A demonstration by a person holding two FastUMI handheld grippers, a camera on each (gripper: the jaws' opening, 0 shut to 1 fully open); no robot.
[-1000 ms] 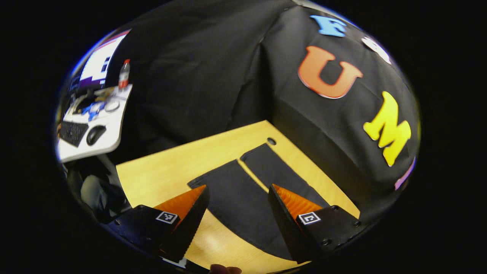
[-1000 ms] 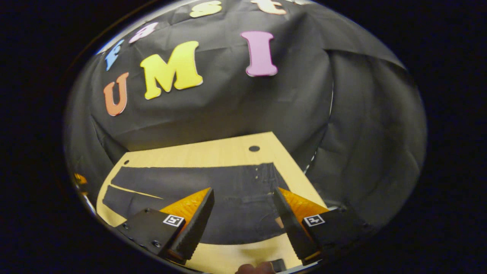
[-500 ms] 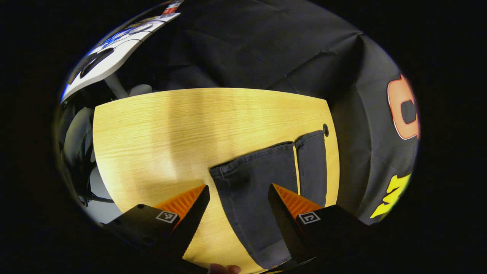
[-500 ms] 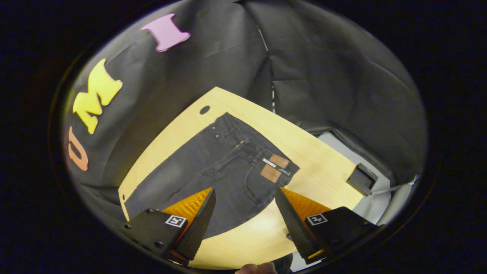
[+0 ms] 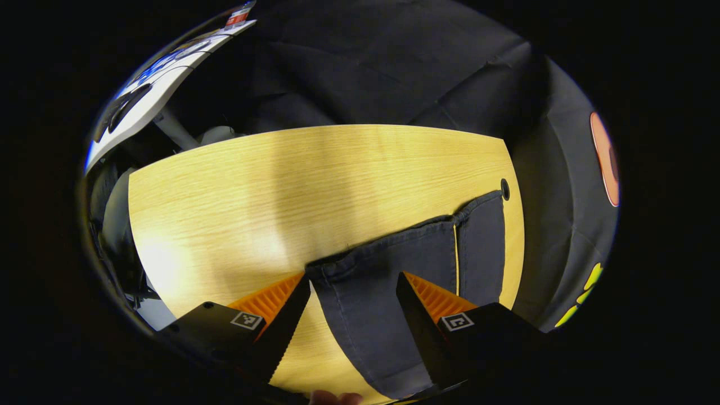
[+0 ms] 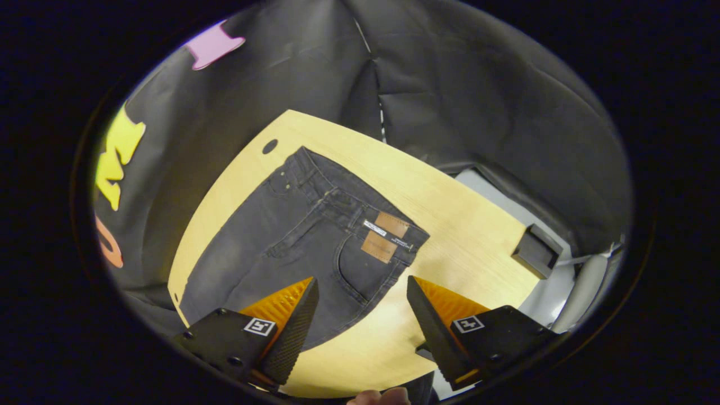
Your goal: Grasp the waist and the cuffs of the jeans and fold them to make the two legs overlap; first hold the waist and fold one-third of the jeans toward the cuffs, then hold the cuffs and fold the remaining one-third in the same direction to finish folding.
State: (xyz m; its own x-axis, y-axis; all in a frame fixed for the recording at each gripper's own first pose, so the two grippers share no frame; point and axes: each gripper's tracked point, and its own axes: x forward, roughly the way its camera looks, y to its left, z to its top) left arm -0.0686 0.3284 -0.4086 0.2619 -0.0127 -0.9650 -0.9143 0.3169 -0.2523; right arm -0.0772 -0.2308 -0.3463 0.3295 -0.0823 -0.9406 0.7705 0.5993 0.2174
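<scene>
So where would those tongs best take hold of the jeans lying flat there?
Probably at the near edges. The left tongs could pinch the near leg's cuff from the table's near side; the right tongs the waistband corner by the tan patch. The jeans lie flat, so those hemmed edges look easiest to pinch.

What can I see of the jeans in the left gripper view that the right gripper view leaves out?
The left gripper view looks at the two cuffs lying side by side, with a desk beyond the table. The right gripper view looks at the waist, its tan patches, and a small black box at the table's edge. Both have the dark jeans lying flat and unfolded on the wooden table, and both have their own gripper open above them, the left gripper and the right gripper.
</scene>
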